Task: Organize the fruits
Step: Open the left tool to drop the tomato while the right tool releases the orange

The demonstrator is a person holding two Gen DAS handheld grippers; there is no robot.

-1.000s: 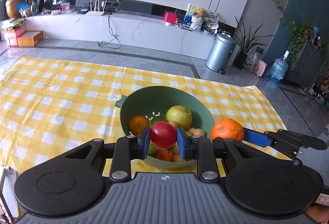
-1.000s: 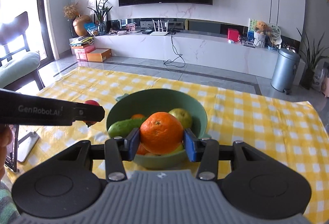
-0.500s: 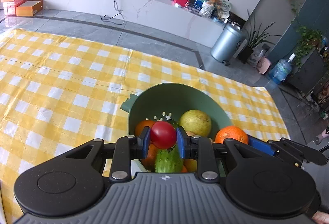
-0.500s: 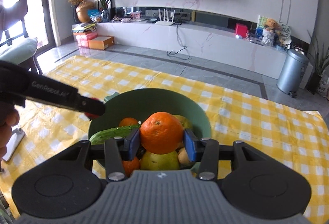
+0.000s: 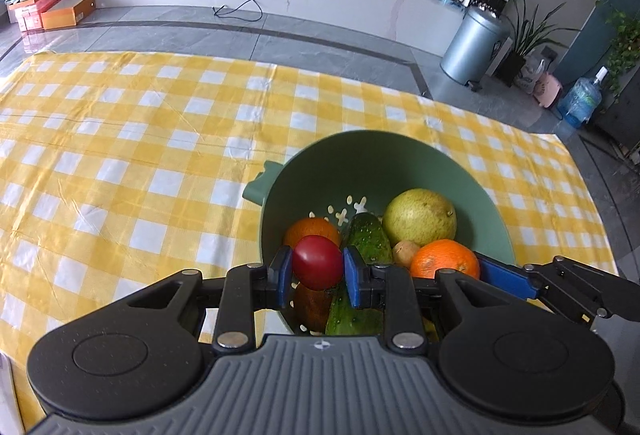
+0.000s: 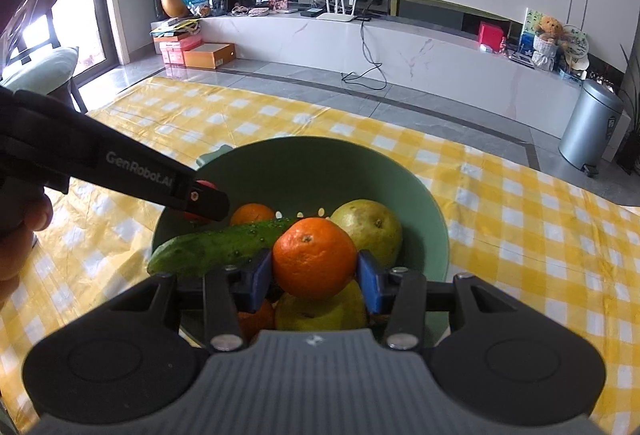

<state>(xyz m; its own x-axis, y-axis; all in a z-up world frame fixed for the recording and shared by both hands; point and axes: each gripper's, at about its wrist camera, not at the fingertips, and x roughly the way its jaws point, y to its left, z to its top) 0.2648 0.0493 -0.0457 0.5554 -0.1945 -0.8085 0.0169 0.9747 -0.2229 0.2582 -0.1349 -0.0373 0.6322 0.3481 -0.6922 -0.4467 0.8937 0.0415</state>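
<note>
While both fruits hung over the green bowl (image 5: 496, 211), a small red tomato (image 5: 317, 262) was pinched by the left gripper (image 5: 316, 273) and an orange (image 6: 314, 257) was squeezed by the right gripper (image 6: 314, 277). The tomato was judged soft and easily squashed. Farther in, a cucumber (image 6: 216, 245) and pear (image 5: 419, 217) were seen.

Bright daylight, window glare, fisheye-bent edges.
</note>
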